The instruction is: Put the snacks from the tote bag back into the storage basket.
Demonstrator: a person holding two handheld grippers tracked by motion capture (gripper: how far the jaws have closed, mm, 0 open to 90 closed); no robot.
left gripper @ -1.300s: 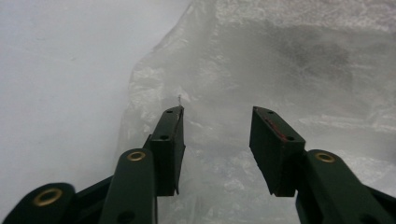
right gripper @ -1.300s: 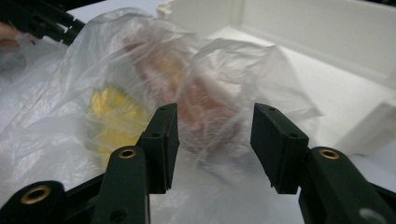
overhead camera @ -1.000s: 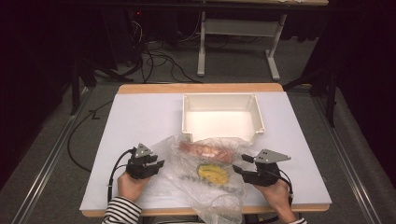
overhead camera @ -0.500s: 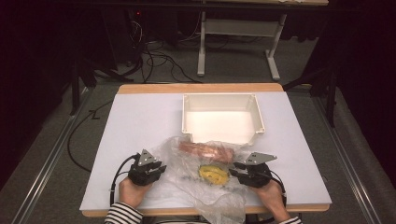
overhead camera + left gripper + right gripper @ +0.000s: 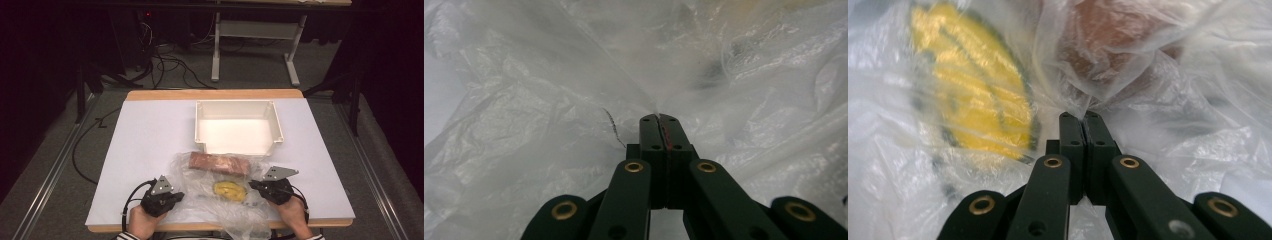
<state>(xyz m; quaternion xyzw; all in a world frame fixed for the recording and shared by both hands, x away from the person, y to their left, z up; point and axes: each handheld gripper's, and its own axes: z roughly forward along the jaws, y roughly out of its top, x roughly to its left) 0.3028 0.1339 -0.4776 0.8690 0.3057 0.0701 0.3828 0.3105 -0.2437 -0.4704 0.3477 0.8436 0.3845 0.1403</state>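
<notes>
plastic bag (image 5: 220,200) sits at the near edge of the table (image 5: 150,140), between my two hands, w/ a reddish-brown block (image 5: 218,163) and a yellow lump (image 5: 230,190) inside it. compared w/ a sec ago, both tongs have come back toward me and down: left gripper (image 5: 172,196) slid nearer the table edge, right gripper (image 5: 257,186) dropped in closer to the yellow lump, and the bag's near side looks more pulled out and flattened. left gripper view: jaws pressed together w/ a ridge of film (image 5: 651,107) pinched at the tips, so it's clamped on the bag. right gripper view: jaws also closed, bag film (image 5: 1083,105) caught between the tips, yellow lump (image 5: 978,95) just beside them, brown block (image 5: 1108,45) beyond. i read this as both sides of the bag now gripped and tension starting, prob to open or lift it. white bin (image 5: 239,126) stands empty further back, well apart from the bag, likely where the contents go. risk imo: thin film slipping or tearing if i pull unevenly.
</notes>
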